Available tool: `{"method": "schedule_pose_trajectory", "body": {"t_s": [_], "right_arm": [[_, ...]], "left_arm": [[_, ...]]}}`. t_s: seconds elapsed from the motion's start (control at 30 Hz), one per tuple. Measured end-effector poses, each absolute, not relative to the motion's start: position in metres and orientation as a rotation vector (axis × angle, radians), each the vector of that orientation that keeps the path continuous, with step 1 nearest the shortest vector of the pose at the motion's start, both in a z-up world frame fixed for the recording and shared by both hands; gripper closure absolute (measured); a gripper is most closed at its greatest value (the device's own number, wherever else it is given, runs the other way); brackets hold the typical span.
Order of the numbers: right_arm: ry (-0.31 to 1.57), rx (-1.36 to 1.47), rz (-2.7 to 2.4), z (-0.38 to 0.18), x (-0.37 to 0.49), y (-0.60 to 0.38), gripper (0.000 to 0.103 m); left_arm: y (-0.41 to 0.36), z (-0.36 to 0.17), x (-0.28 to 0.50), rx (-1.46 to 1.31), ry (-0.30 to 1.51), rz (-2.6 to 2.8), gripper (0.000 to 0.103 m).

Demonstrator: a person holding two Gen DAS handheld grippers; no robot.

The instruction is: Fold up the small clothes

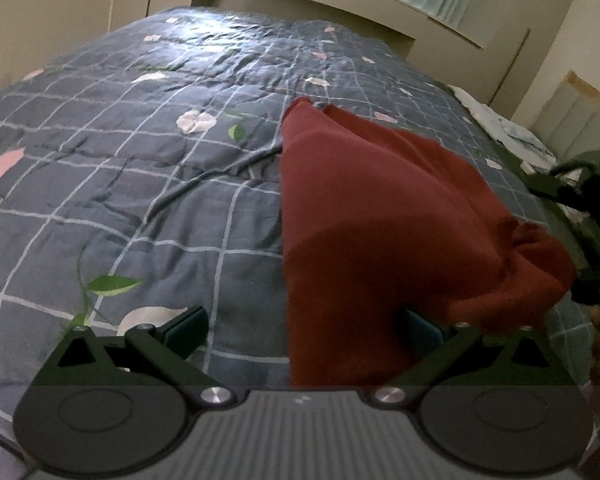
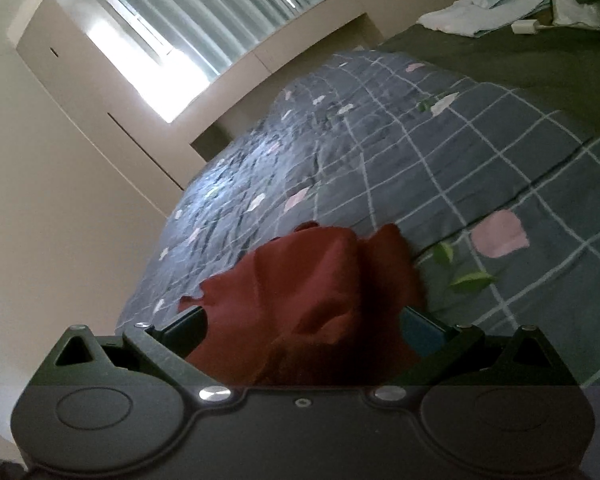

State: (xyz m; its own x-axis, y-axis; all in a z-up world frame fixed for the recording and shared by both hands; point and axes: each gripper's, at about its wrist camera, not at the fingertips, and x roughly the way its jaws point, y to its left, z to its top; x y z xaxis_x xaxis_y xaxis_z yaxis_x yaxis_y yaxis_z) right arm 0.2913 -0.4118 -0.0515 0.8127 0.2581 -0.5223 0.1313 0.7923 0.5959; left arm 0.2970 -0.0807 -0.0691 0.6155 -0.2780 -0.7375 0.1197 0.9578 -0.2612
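- Left wrist view: left hand-held gripper (image 1: 302, 330) spread wide, nothing pinched. Red garment (image 1: 384, 216) draped over the right finger (image 1: 422, 326), running from between the fingers forward and rightward. Left finger (image 1: 186, 326) bare, apart from the cloth. Grey checked quilt (image 1: 140, 184) of the bed beneath and ahead. Right hand-held gripper (image 1: 580, 200) dim at far right, beside the garment's bunched edge.
- Right wrist view: right hand-held gripper (image 2: 302, 330) also spread. Red garment (image 2: 320, 304) bunched between the fingers, filling the gap and rising just ahead; contact with the pads hard to tell. Quilt (image 2: 420, 168) beyond, white cloths (image 2: 480, 12) far ahead-right.
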Motion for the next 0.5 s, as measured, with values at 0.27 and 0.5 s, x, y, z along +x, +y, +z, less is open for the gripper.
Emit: {"method": "schedule_pose_trajectory", "body": {"t_s": [0.27,0.5], "right_arm": [[0.686,0.421,0.074,-0.058,0.279,-0.395,0.024],[0.668,0.363,0.003,-0.060,0.235,-0.411,0.024]], "left_arm": [[-0.088,-0.064,0.286,-0.138,0.868,-0.253,0.001],[-0.086,-0.067,0.279,-0.140,0.879,-0.293,0.001]]}}
